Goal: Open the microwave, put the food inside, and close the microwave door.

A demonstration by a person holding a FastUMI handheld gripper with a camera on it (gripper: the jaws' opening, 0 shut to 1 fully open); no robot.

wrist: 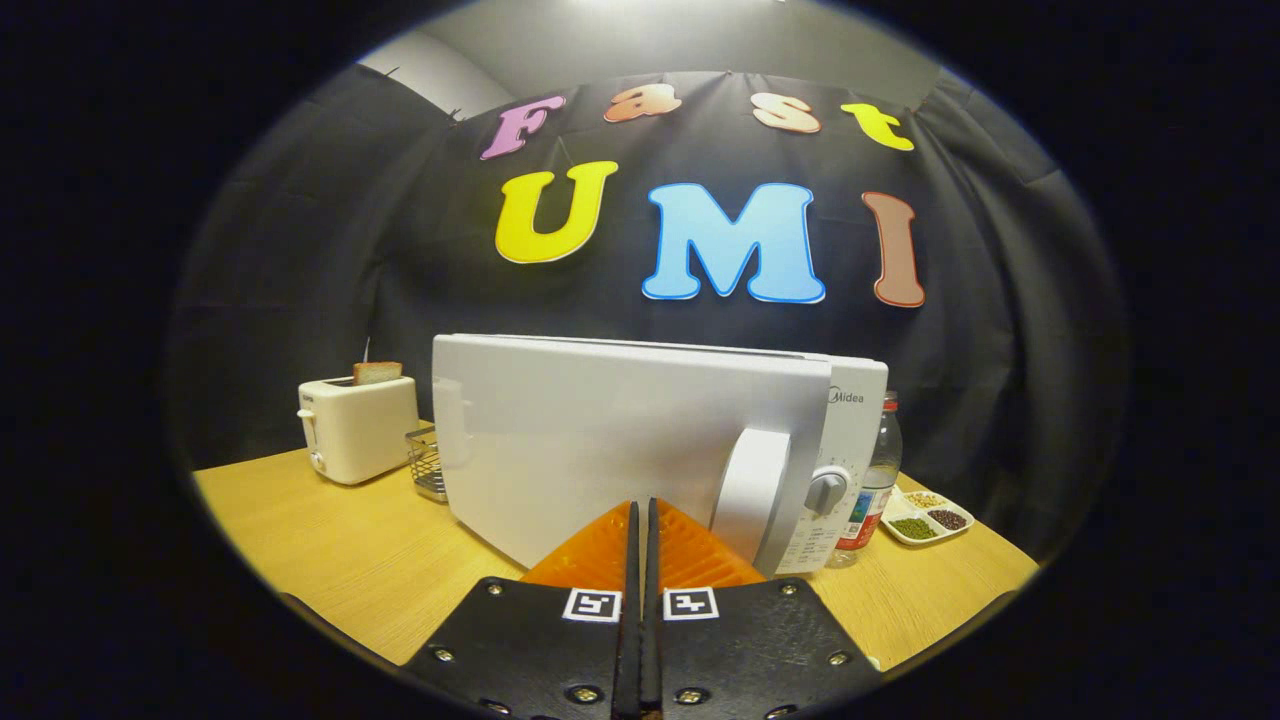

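Your gripper (641, 508) has its two ribbed, wedge-shaped fingers pressed flat together with nothing between them, and their tips sit right up against the smooth white face of the boxy microwave's door (620, 440). That door looks swung partly ajar, angled toward you, with a broad curved white handle (748, 488) standing upright just right of the fingertips. Beyond the handle you can see the white microwave (855, 400) control panel with a round grey dial (828, 490).

Left of the microwave, a rounded cream toaster (357, 428) sits on the pale wood-grain table (330, 560), with a slice of browned bread (377, 372) poking out of its slot. A small wire basket (427, 465) stands between toaster and microwave. To the right, a clear plastic bottle with a red cap (880, 470) stands just behind a white divided dish (925, 516) holding green, dark and yellowish beans.
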